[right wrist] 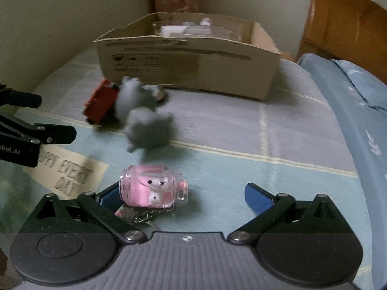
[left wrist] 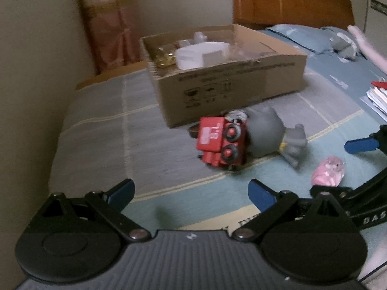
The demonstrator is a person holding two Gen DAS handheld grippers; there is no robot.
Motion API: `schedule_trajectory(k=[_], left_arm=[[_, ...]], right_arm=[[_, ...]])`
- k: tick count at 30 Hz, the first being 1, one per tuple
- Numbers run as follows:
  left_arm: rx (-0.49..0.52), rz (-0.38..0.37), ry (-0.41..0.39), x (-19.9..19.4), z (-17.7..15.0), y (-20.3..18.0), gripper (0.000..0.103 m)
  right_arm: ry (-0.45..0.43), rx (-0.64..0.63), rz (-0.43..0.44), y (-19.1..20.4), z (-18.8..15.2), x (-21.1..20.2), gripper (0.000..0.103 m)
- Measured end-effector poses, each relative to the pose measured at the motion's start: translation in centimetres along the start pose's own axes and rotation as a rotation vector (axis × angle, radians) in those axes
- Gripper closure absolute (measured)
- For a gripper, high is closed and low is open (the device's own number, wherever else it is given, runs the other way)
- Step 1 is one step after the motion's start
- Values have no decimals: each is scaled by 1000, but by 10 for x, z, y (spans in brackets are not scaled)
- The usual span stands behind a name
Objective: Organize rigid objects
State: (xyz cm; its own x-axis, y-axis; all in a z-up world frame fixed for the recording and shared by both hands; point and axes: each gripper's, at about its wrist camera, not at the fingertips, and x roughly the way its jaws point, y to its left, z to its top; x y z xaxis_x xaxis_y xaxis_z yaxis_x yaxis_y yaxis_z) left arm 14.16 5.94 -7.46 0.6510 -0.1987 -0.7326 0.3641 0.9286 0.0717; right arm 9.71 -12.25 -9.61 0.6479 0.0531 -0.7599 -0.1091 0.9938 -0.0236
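A red toy truck (left wrist: 221, 142) lies on its side on the bed, touching a grey figurine (left wrist: 273, 135). A pink clear keychain charm (left wrist: 327, 170) lies to their right. My left gripper (left wrist: 191, 195) is open and empty, a little short of the truck. In the right wrist view the pink charm (right wrist: 153, 186) lies just ahead of my open right gripper (right wrist: 181, 197), close to its left finger. The grey figurine (right wrist: 142, 116) and red truck (right wrist: 100, 104) lie beyond. The cardboard box (left wrist: 225, 72) holds white and gold items.
The box (right wrist: 188, 58) stands at the back of the bed near the wall. A wooden headboard (left wrist: 290, 0) and blue pillow (left wrist: 300, 36) are at the right. Papers (left wrist: 377, 96) lie at the right edge. The right gripper's fingers (left wrist: 360, 145) show in the left wrist view.
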Motion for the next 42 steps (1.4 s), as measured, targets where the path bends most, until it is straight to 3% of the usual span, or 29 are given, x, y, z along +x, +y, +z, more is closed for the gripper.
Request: schedule_trajectory(k=[7, 10, 13, 16, 18, 19, 21, 24, 36, 42], left_arm=[[81, -73, -36, 17, 13, -6, 4], [97, -136, -46, 27, 19, 0, 9], [84, -202, -40, 35, 23, 8, 27], [76, -244, -49, 39, 26, 11, 30], [70, -266, -57, 40, 27, 13, 40], [63, -284, -56, 41, 27, 13, 50], [60, -300, -54, 39, 26, 12, 51], [67, -266, -53, 32, 23, 10, 55], [82, -195, 0, 5, -1, 12, 54], [78, -191, 6, 19, -4, 7, 27]], right_arm=[[-36, -6, 4, -16, -7, -3, 0], [-46, -16, 14, -17, -7, -3, 0], [-51, -23, 18, -17, -9, -5, 0], [-58, -27, 24, -17, -9, -4, 0], [-63, -29, 26, -17, -9, -4, 0], [-65, -30, 26, -17, -9, -4, 0], [-66, -29, 26, -17, -10, -5, 0], [-65, -31, 26, -17, -9, -5, 0], [-59, -1, -3, -31, -18, -12, 0], [-60, 6, -13, -30, -19, -13, 0]])
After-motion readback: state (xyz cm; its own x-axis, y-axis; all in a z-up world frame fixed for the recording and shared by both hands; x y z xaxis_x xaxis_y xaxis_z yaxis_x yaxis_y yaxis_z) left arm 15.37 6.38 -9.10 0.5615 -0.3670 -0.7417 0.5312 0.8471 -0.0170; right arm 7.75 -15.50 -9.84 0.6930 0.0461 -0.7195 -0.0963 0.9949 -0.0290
